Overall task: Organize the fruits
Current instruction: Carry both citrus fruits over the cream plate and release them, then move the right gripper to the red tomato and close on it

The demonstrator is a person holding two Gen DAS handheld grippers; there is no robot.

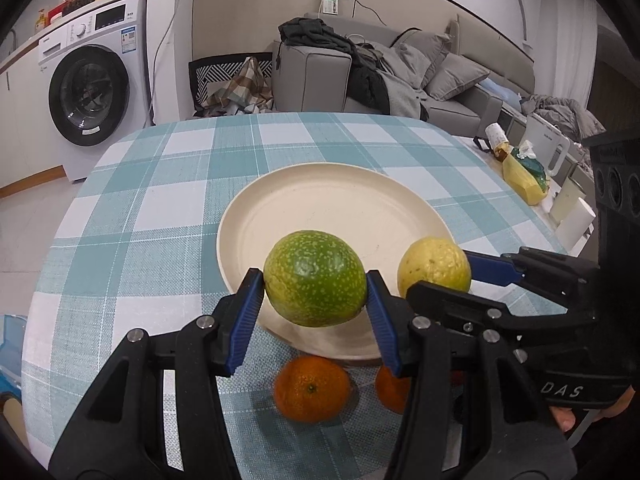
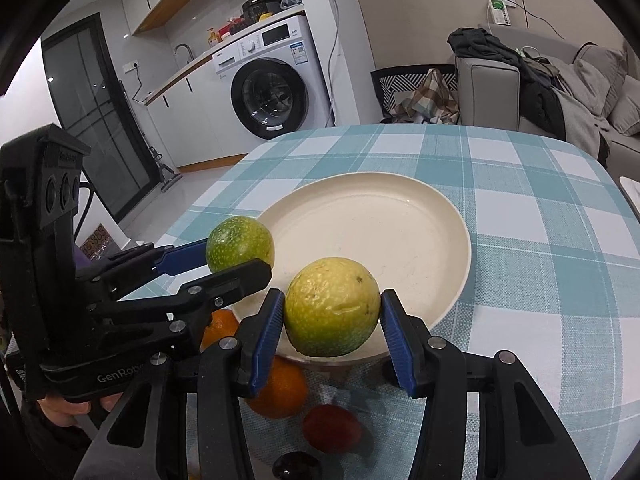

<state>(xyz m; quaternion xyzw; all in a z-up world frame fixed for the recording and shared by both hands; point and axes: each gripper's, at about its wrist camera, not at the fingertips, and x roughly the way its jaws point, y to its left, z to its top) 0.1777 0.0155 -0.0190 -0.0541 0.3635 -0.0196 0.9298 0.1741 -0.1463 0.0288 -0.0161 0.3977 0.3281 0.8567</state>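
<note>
My left gripper [image 1: 316, 292] is shut on a green speckled fruit [image 1: 315, 279], held in the air over the near rim of a cream plate [image 1: 320, 204]. Beside it on the right, my right gripper [image 2: 332, 316] is shut on a yellow-green fruit [image 2: 333, 307], also above the plate's [image 2: 380, 220] near edge. Each view shows the other gripper: the right one [image 1: 436, 276] with the yellow fruit [image 1: 434, 266], the left one [image 2: 236, 258] with the green fruit [image 2: 239, 243]. The plate holds nothing.
Two oranges [image 1: 311, 388] [image 1: 392, 390] lie on the checked tablecloth [image 1: 160, 208] below the grippers. A red fruit [image 2: 332, 428] and a dark fruit [image 2: 296, 466] lie nearer still. Cups, a kettle and a yellow packet [image 1: 520, 178] crowd the table's right edge. A washing machine [image 1: 92, 92] and a sofa [image 1: 440, 68] stand behind.
</note>
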